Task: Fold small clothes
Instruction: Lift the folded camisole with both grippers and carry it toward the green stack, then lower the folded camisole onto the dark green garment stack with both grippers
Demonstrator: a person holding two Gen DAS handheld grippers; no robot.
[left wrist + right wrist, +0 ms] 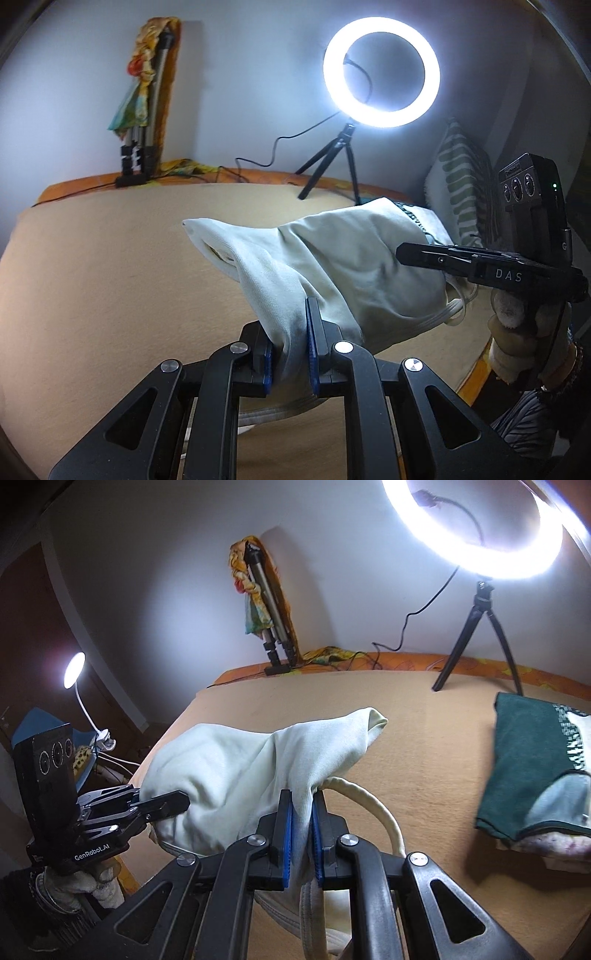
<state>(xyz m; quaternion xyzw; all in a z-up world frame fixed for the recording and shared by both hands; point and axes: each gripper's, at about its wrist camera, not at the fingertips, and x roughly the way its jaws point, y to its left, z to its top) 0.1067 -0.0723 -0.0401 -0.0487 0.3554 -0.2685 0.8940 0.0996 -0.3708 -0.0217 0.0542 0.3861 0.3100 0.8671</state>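
Left gripper [290, 354] was clamped on a bunched edge of the white garment [332, 266], blue pads pressing cloth between them. Right gripper [302, 834] pinched another edge (cream trim loop hanging beside it). Both pointed forward and level, side by side, the garment draped between them above the tan blanket [424, 746]. Folded green cloth [532, 764] lay to the right.
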